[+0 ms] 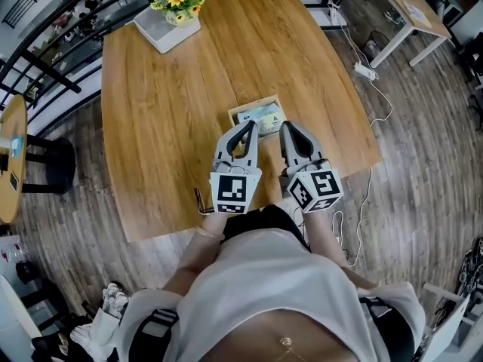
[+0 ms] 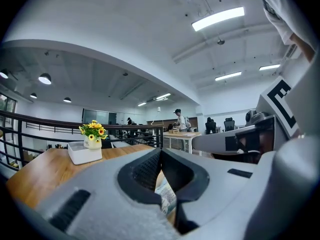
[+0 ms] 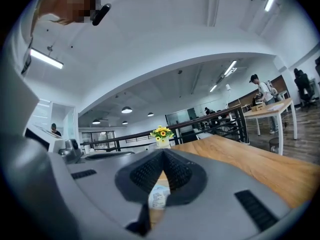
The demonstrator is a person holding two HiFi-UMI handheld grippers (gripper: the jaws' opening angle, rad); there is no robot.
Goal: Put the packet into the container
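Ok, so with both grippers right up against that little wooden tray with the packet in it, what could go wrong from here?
1. The left gripper and right gripper are shut, side by side at the near rim of the small wooden-framed container. A nudge could shove it across the wooden table.
2. The pale printed packet lies in that shallow container, so a jaw tip catching it might drag it back out.

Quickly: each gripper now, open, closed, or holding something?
Grey left gripper: closed, tips together, holding nothing visible.
Grey right gripper: closed, tips together, holding nothing visible.
The pale printed packet lies in the tan rectangular container.
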